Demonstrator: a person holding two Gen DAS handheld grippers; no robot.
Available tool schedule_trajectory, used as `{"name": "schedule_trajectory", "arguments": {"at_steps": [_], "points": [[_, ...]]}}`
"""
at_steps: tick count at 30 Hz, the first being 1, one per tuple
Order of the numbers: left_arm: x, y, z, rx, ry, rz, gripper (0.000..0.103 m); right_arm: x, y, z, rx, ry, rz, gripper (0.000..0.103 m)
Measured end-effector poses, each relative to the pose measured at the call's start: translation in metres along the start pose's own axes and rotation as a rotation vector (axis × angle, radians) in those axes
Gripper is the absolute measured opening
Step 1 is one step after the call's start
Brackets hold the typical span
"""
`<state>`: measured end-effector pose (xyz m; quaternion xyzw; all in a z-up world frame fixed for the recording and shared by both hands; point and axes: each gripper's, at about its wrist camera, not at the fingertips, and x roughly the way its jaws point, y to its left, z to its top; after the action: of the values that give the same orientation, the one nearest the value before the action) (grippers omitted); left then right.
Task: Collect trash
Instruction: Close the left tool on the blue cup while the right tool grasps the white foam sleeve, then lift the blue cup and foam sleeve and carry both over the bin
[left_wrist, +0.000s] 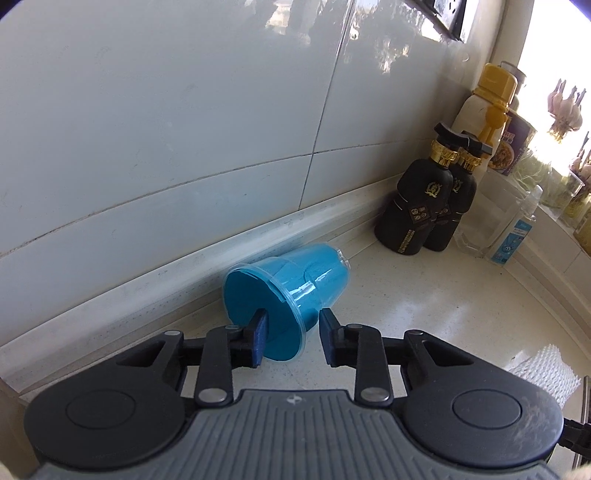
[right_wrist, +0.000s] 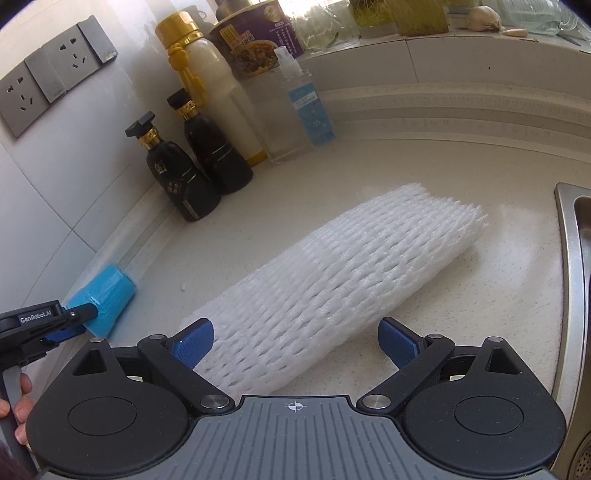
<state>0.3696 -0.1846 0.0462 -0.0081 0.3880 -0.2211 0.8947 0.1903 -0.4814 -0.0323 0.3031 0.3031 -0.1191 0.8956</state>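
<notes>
A blue plastic cup (left_wrist: 291, 291) lies on its side on the counter against the wall ledge, its mouth facing me. My left gripper (left_wrist: 293, 336) is open; one finger sits inside the cup's mouth and the other outside its rim. The cup (right_wrist: 107, 299) and the left gripper (right_wrist: 70, 323) also show at the left of the right wrist view. A white foam net sleeve (right_wrist: 332, 284) lies flat on the counter. My right gripper (right_wrist: 295, 345) is open with its jaws on either side of the sleeve's near end. The sleeve's corner (left_wrist: 543, 369) shows in the left wrist view.
Two black bottles (right_wrist: 195, 173) stand by the wall, with a white bottle with a gold cap (right_wrist: 218, 85), a clear spray bottle (right_wrist: 306, 103) and an instant-noodle tub (right_wrist: 255, 37) behind. A steel sink edge (right_wrist: 572, 258) is at the right. Wall sockets (right_wrist: 48, 81) are on the tiles.
</notes>
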Motion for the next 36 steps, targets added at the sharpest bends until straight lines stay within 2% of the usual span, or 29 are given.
{"name": "schedule_trajectory", "arguments": {"at_steps": [6, 8, 11, 16, 19, 24, 36], "points": [[0.001, -0.003, 0.001, -0.001, 0.01, -0.007, 0.015, 0.001, 0.0, -0.001, -0.004, -0.012, -0.018, 0.095], [0.0, -0.003, 0.001, -0.001, 0.009, -0.01, 0.012, 0.002, 0.001, -0.001, -0.009, -0.013, -0.034, 0.091], [-0.002, -0.004, 0.001, 0.003, 0.004, -0.006, 0.011, 0.003, 0.003, -0.001, -0.022, -0.011, -0.052, 0.077], [-0.008, -0.002, 0.003, -0.009, -0.001, -0.008, 0.007, 0.0, 0.005, -0.001, -0.025, 0.003, -0.02, 0.031], [-0.015, -0.002, 0.004, -0.008, -0.009, -0.016, 0.006, -0.004, 0.01, -0.001, -0.046, -0.021, -0.009, 0.017], [-0.027, -0.001, 0.004, -0.01, -0.021, -0.028, 0.003, -0.014, 0.021, -0.001, -0.092, -0.068, 0.012, 0.009], [-0.063, 0.009, -0.002, -0.04, -0.044, -0.055, 0.002, -0.04, 0.042, -0.005, -0.128, -0.11, 0.056, 0.009]]}}
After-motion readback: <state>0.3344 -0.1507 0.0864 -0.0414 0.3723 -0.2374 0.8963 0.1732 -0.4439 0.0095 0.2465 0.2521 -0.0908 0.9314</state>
